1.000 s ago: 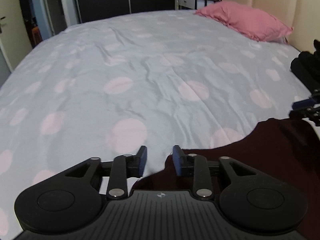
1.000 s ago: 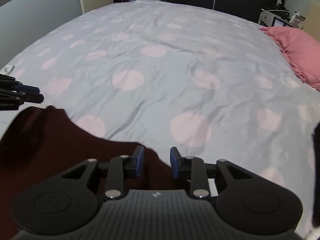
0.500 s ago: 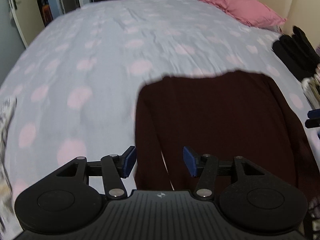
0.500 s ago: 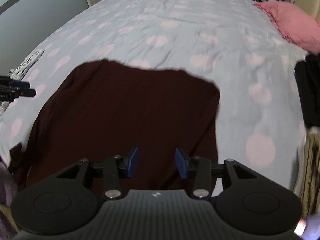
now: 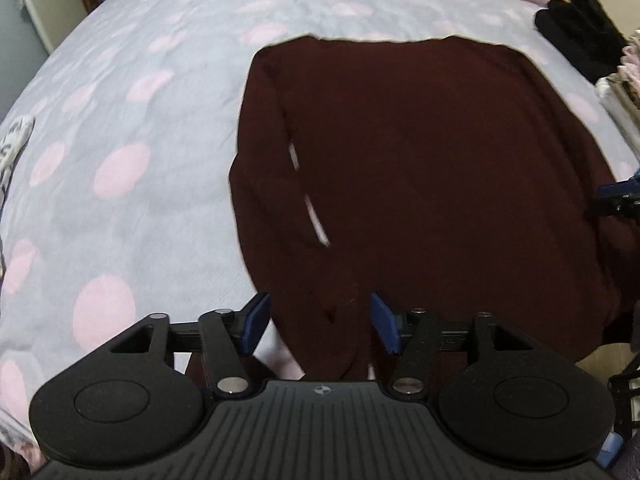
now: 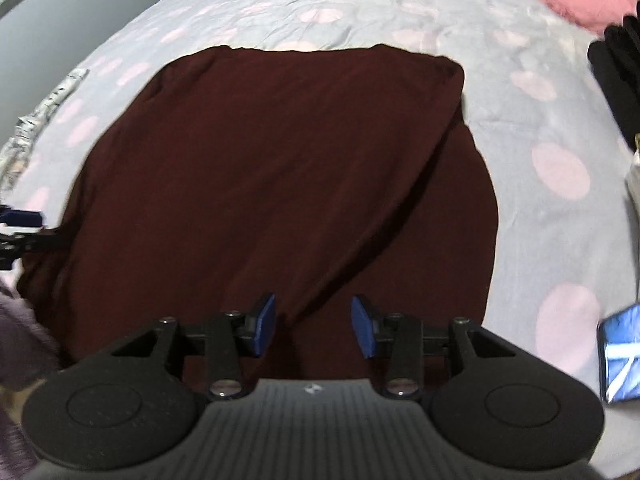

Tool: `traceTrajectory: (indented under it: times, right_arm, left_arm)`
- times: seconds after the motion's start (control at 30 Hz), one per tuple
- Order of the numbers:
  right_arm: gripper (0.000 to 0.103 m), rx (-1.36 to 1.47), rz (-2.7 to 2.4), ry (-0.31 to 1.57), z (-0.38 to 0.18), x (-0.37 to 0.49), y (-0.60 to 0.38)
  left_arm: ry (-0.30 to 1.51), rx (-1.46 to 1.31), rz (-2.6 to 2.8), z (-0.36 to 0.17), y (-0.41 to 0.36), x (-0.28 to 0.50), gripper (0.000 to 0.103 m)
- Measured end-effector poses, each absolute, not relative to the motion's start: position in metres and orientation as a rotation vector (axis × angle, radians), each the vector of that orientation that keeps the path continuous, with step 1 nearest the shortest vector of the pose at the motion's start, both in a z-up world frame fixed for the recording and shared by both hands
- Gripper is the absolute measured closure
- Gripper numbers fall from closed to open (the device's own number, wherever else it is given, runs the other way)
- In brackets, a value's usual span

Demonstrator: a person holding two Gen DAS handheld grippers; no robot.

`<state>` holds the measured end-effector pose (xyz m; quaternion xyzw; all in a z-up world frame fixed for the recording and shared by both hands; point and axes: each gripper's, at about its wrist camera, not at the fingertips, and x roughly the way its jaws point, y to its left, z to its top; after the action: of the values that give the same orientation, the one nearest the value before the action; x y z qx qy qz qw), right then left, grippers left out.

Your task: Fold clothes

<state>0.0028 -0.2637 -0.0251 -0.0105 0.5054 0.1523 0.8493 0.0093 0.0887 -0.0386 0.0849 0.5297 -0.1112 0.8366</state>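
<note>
Now we hover both grippers over the maroon sweater (image 5: 420, 168), spread flat mid-bed (image 5: 120, 92). Left gripper (image 5: 320, 322): fingers moderately apart, holding nothing, just eased inward, sleeve beneath at 12. Right gripper (image 6: 313, 325): same, gap a bit narrower, closing slightly, empty, over the near edge. Risk, as we judge it: pinching only the top layer, or catching bedsheet with it, would drag the body askew. Black clothes (image 5: 580, 28) at 2 could snag a wide swing

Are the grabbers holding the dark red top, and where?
Neither holds it. The top lies spread on the bed; the left gripper and right gripper are open above its near edge.
</note>
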Motion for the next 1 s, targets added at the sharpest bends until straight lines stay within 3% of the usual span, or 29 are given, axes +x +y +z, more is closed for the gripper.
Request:
traceTrajectory:
  times: [0.03,0.07,0.1,0.17,0.27,0.7,1.0]
  right_arm:
    - [0.069,-0.036,0.310,1.061,-0.028,0.005,-0.263]
    - [0.092,-0.043,0.292,1.063,-0.029,0.007,-0.264]
    - [0.100,-0.044,0.279,1.070,-0.029,0.009,-0.266]
    - [0.100,-0.019,0.269,1.067,-0.021,0.009,-0.275]
    - [0.101,-0.002,0.227,1.049,-0.002,0.005,-0.291]
    - [0.101,0.001,0.004,0.908,0.108,0.051,-0.383]
    - [0.101,-0.032,-0.215,0.924,0.107,0.109,-0.435]
  left_arm:
    - [1.131,0.178,-0.231,-0.041,0.090,0.010,0.061]
    - [1.141,0.177,-0.226,-0.043,0.091,0.011,0.074]
    - [1.150,0.176,-0.222,-0.045,0.093,0.011,0.083]
    - [1.152,0.184,-0.223,-0.044,0.095,0.011,0.095]
    - [1.134,0.171,-0.212,-0.036,0.101,0.012,0.099]
    - [0.920,0.049,0.001,0.066,0.183,0.063,0.100]
    - [0.938,0.017,0.247,0.060,0.253,0.099,0.100]
